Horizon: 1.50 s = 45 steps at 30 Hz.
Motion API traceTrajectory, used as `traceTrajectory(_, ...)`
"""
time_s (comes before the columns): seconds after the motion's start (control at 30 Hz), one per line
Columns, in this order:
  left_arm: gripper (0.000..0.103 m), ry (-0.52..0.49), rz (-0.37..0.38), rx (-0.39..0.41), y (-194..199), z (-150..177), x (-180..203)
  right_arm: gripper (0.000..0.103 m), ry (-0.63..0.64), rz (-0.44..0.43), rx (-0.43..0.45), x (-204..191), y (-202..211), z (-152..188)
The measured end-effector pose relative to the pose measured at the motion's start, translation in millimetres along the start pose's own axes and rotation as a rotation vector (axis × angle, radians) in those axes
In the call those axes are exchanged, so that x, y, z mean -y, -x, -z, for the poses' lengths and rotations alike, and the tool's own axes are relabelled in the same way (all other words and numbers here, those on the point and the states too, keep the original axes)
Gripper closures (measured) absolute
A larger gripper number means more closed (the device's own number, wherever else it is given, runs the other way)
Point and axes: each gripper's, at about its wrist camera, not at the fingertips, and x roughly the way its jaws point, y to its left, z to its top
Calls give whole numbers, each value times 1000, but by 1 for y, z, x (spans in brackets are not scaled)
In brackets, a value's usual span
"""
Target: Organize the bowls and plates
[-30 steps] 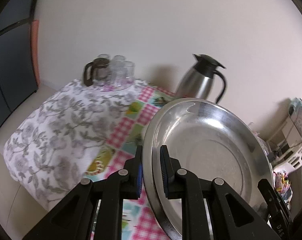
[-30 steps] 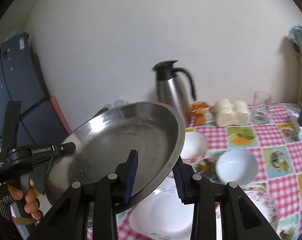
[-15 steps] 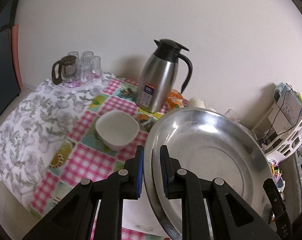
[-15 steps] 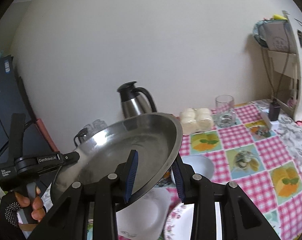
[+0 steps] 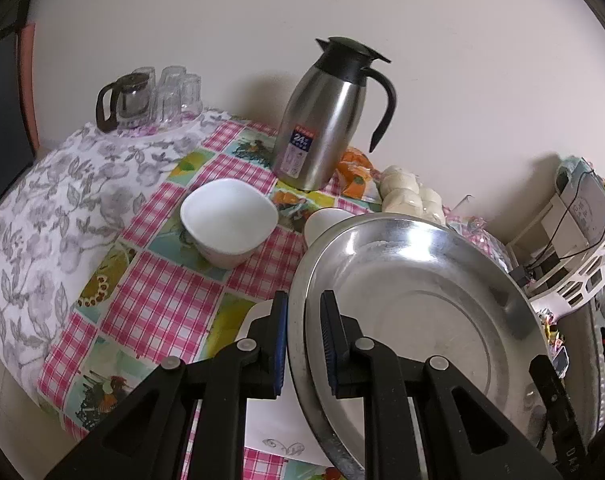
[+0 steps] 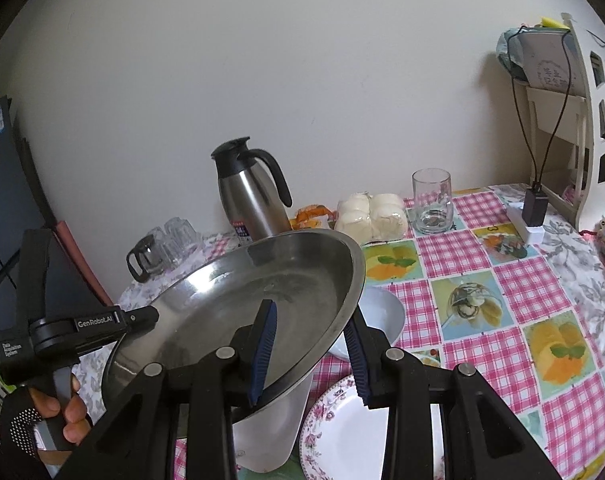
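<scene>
A large steel plate (image 5: 414, 308) (image 6: 238, 312) hangs tilted above the table, held from both sides. My left gripper (image 5: 303, 300) is shut on its near rim. My right gripper (image 6: 311, 312) is shut on the opposite rim, one pad inside the plate and one under it. A gloved hand (image 6: 62, 408) holds the left gripper's handle. Below the plate lie a white square plate (image 5: 270, 428) (image 6: 270, 432) and a floral-rimmed round plate (image 6: 346, 432). A white square bowl (image 5: 228, 216) and a second white bowl (image 5: 326, 220) (image 6: 382, 316) sit on the checked cloth.
A steel thermos jug (image 5: 322, 120) (image 6: 250, 196) stands by the wall, with wrapped buns (image 6: 370, 216) and a drinking glass (image 6: 431, 200) to its right. Upturned glasses and a glass pot (image 5: 150, 96) sit at the far left corner. A white rack (image 6: 582, 120) stands at the right edge.
Both grippers have carried the steel plate sideways across the table and a little lower. The thermos and the white bowl have come into the left wrist view. Both grips are unchanged.
</scene>
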Motion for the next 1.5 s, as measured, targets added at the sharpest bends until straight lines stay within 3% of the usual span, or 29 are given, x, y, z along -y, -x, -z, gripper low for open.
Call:
traceTrajectory(0.5, 87, 97, -11, -110, -22, 11, -43, 66, 82, 37, -129, -23, -37, 21)
traceTrajectory(1.5, 87, 189, -86, -255, -53, 20, -75, 65, 171, 126, -419, -36, -100, 68)
